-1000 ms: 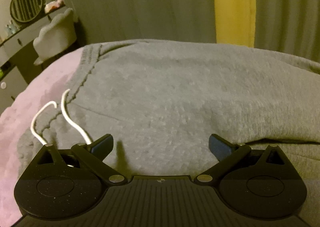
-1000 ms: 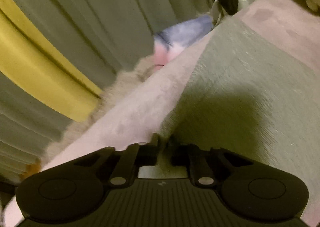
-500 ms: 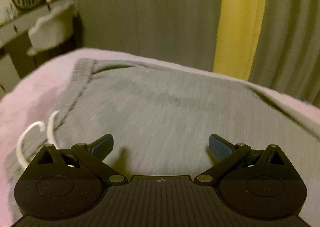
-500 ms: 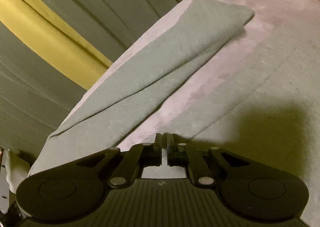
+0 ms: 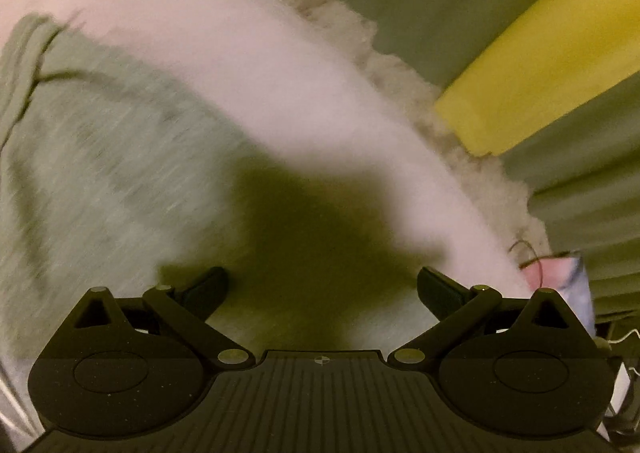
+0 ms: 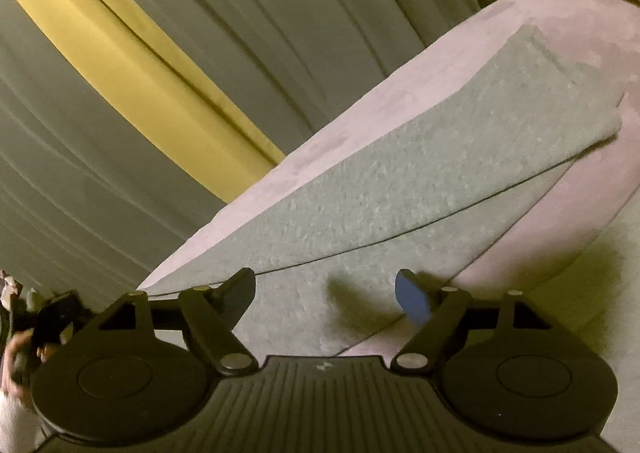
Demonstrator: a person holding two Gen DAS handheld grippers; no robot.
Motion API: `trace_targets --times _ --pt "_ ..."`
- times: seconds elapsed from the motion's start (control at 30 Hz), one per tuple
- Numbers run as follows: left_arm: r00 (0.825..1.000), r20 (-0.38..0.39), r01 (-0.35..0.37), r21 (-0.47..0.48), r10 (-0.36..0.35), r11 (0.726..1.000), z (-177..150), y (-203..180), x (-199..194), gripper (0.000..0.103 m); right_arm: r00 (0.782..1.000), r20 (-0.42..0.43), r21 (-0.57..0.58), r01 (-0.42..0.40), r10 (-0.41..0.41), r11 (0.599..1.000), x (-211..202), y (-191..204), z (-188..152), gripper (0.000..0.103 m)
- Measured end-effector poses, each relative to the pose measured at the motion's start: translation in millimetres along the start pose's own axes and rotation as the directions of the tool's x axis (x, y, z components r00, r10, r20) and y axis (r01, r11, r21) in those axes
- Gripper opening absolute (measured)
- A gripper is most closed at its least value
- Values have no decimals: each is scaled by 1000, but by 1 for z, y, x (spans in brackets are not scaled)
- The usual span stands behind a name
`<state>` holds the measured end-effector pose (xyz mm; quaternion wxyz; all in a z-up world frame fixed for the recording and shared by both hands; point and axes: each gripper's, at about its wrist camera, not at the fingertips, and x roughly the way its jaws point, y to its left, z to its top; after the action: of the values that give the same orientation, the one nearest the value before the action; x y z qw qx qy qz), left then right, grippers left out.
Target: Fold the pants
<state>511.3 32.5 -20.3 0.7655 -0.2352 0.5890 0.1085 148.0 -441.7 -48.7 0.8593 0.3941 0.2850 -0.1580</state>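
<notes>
Grey knit pants (image 6: 420,189) lie flat on the pink bed cover (image 6: 568,33), one leg over the other; we judge them soft and limp, best pinched at hem or waistband (image 5: 24,65). Our left gripper (image 5: 322,287) and right gripper (image 6: 326,293) hover spread, empty

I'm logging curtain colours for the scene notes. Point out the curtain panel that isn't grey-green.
It is the yellow curtain panel, a single bright strip running diagonally between the grey-green curtain panels behind the bed. The left wrist view shows it too.
</notes>
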Motion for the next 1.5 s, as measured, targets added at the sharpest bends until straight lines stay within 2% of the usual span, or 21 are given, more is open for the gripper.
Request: trace_targets --times 0.03,0.13,0.23,0.27,0.3,0.33,0.37,0.4,0.47,0.5,0.53,0.63,0.67,0.7,0.77,0.87,0.97,1.1,1.23,1.37,1.5 --pt "1000 -17 -1 26 2 1000 2 -9 6 103 1000 -7 6 -1 1 1000 3 -2 -1 81" --pt "993 -80 -81 92 88 992 7 -28 29 103 1000 -25 4 14 -14 1000 10 -6 -5 83" --pt "994 -51 -89 96 94 991 1 -29 31 103 999 -33 -6 19 -19 1000 12 -12 -7 84" --pt "996 -32 -83 103 87 991 -2 -28 28 99 999 -34 3 13 -13 1000 12 -15 -7 84" --pt "995 -18 -92 118 95 989 -5 -27 25 93 1000 -30 25 7 -6 1000 13 -19 -4 84" --pt "993 -1 -118 148 119 982 -9 -27 20 77 1000 -25 50 4 -3 999 10 -21 -3 84" --pt "991 14 -131 172 130 976 -11 -27 16 69 1000 -22 82 0 2 997 9 -26 1 84" --pt "994 21 -109 185 107 977 -13 -23 12 66 1000 -12 120 -11 13 993 7 -31 6 84" --pt "997 28 -76 155 73 985 -14 -10 5 45 999 4 208 -50 51 977 8 -43 16 84" --pt "999 25 -48 138 45 989 -11 -2 -2 41 999 4 246 -46 47 968 12 -48 19 83" --pt "1000 21 -20 127 17 992 -11 4 -5 31 999 6 279 -41 41 959 14 -52 22 83" --pt "998 4 57 102 -58 993 -7 19 -10 20 1000 8 312 -31 30 950 17 -54 28 61" --pt "997 2 79 93 -80 993 -8 24 -12 18 999 9 302 -40 39 953 18 -52 29 58" --pt "995 1 102 82 -103 991 -8 29 -14 17 999 2 313 -42 44 949 23 -52 28 54" --pt "990 0 139 67 -139 988 -7 39 -19 14 999 -22 360 -23 33 933 34 -58 28 29" --pt "983 2 181 74 -182 981 -6 49 -20 13 1000 10 389 -30 29 921 38 -65 30 16" --pt "977 10 211 74 -212 975 -7 54 -17 13 1000 21 377 -23 16 926 37 -62 21 11" --pt "969 -2 247 7 -247 969 -6 68 -11 15 999 34 405 -40 29 914 38 -60 16 14" --pt "966 -6 259 -24 -259 966 3 72 -4 14 999 37 439 -48 35 897 39 -66 18 13" --pt "960 36 278 8 -278 961 -4 73 -20 10 999 36 413 -38 26 910 36 -65 16 7" --pt "946 83 304 106 -313 947 -18 81 -69 10 996 85 361 -67 38 930 18 -52 26 4"
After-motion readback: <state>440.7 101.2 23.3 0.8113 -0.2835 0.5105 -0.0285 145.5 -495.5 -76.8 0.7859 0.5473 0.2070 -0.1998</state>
